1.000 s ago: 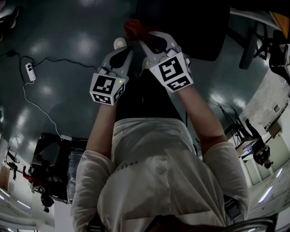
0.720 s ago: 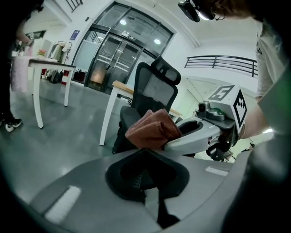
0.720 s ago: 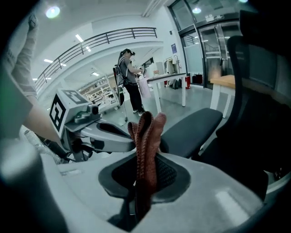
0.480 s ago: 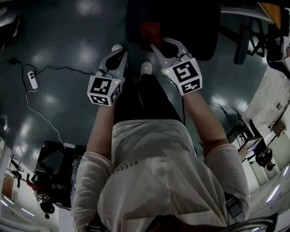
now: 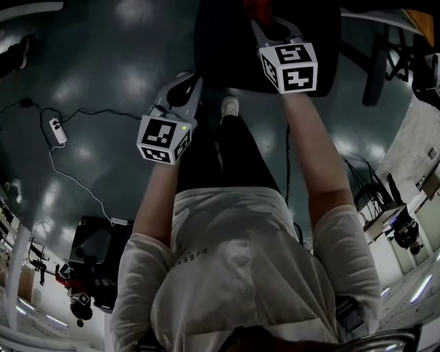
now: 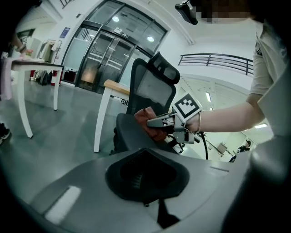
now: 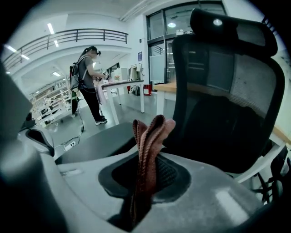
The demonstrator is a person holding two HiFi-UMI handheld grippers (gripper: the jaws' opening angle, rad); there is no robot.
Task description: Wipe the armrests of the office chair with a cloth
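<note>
Head view, from above: the right gripper reaches forward over the dark chair, its jaws clamped on a red-brown cloth. In its own view the cloth stands up from the pinched jaws as a ribbed fold, facing the mesh backrest and headrest. In the left gripper view the cloth lies against a dark curved part of the chair (armrest or seat edge cannot be told). The left gripper hangs lower and to the left, apart from the chair, jaws together with nothing between them. Each marker cube bears black-and-white squares, no lettering. A line of print on the shirt is too small to read. A power strip lies on the floor. A second person stands by a far table.
</note>
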